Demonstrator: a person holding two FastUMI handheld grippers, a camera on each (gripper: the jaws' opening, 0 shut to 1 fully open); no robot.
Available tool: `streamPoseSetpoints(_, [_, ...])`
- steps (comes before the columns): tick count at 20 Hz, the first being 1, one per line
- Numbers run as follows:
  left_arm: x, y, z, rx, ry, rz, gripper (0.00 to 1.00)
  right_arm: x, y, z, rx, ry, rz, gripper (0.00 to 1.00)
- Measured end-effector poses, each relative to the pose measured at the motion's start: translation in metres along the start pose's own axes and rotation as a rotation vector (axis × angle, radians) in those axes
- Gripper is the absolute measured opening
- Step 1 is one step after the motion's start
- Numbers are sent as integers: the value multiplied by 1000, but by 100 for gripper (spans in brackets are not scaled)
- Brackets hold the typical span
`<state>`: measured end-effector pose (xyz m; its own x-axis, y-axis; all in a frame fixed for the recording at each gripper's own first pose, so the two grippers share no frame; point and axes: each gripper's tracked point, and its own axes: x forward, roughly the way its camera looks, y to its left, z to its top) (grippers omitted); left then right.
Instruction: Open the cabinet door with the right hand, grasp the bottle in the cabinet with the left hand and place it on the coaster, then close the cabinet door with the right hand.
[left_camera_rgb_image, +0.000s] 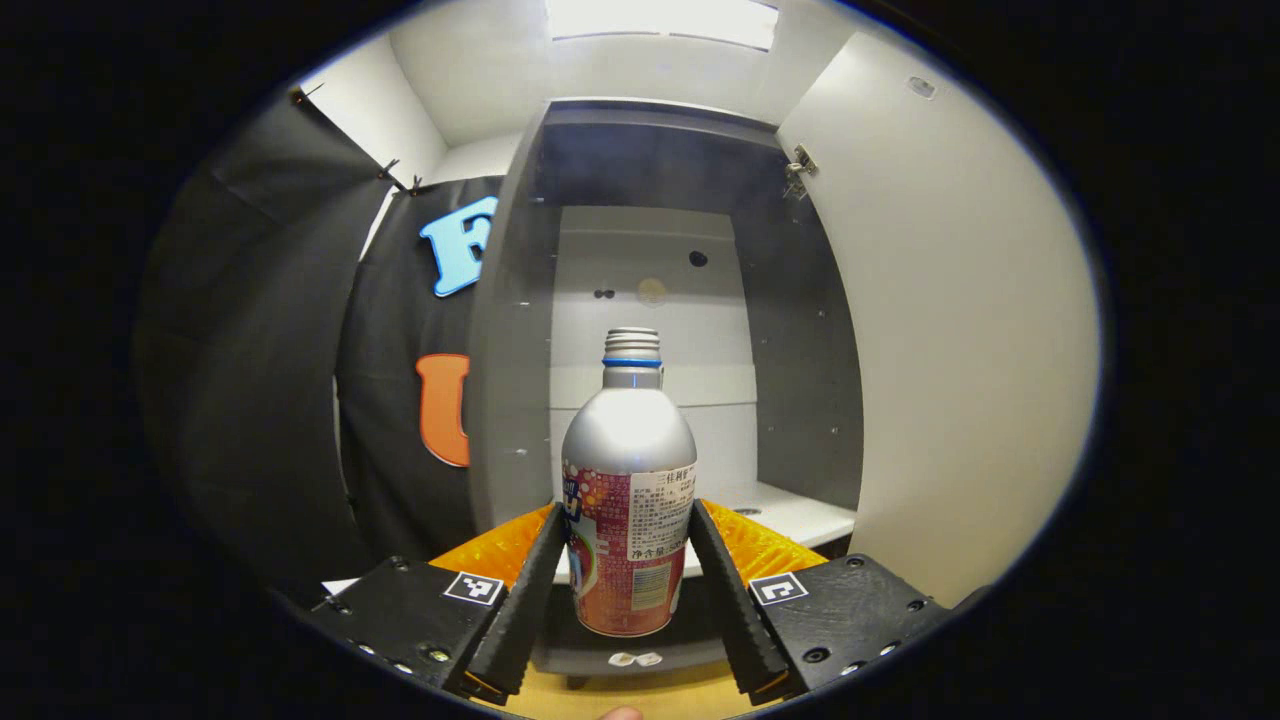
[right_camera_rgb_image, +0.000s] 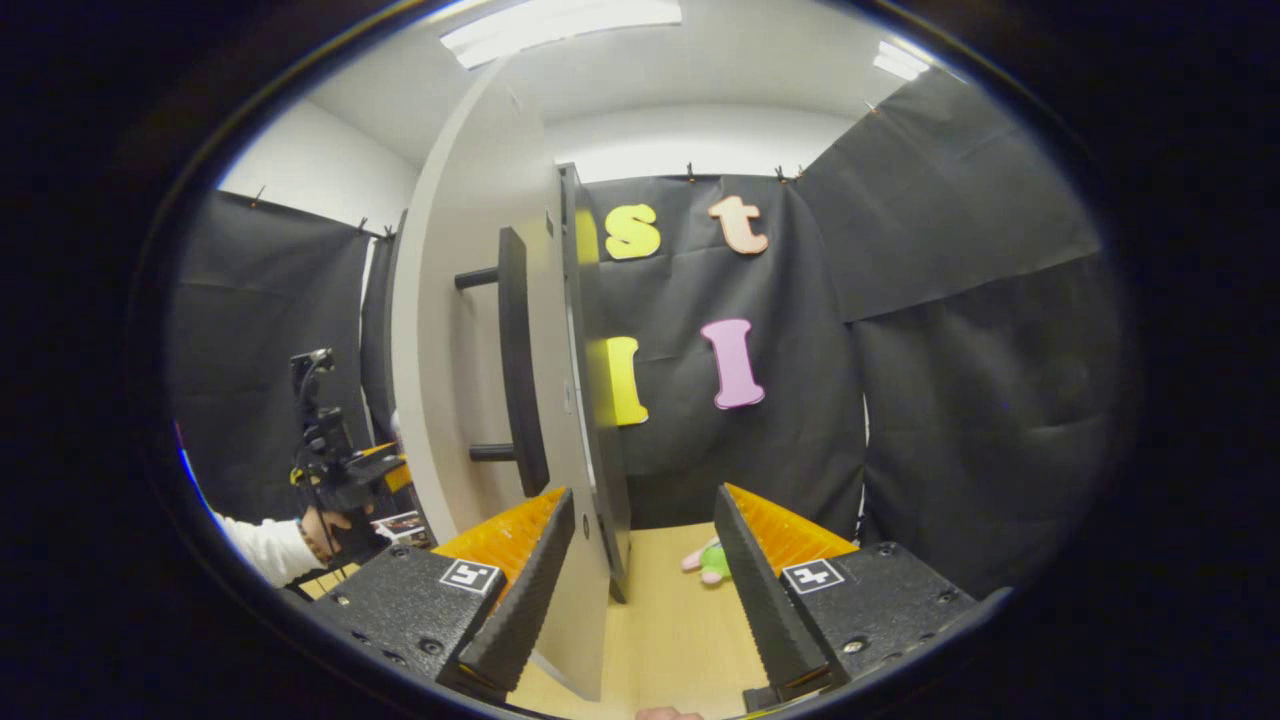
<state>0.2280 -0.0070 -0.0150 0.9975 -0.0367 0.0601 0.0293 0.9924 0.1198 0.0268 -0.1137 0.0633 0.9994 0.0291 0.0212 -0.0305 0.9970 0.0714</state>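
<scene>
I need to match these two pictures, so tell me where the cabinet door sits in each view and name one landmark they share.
Left gripper view: the cabinet door is the pale panel on the right, swung open.
Right gripper view: the cabinet door stands left of centre, its outer face with the black handle showing.
Shared landmark: the tan table top, at the bottom of both.

Light wooden desk (right_camera_rgb_image: 670, 610) below. Small pink-and-green toy (right_camera_rgb_image: 708, 560) lying on it near the black cloth wall (right_camera_rgb_image: 950, 400), well apart from everything else. Bright ceiling light (right_camera_rgb_image: 560, 22) overhead, white room wall (right_camera_rgb_image: 300, 170) above the cloth. Two tiny white bits (left_camera_rgb_image: 634, 659) on the dark ledge at bottom of left gripper view.
</scene>
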Motion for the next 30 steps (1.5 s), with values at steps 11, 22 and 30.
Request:
streamPoseSetpoints(11, [-143,22,-178,14,187,150,75,-4,-1,-2,-15,-15,-3,88])
streamPoseSetpoints(22, [-174,36,-255,-4,261,234,75,-10,2,3,-100,19,-66,88])
streamPoseSetpoints(30, [-189,33,-264,1,252,247,75,-8,0,2,-108,35,-80,88])
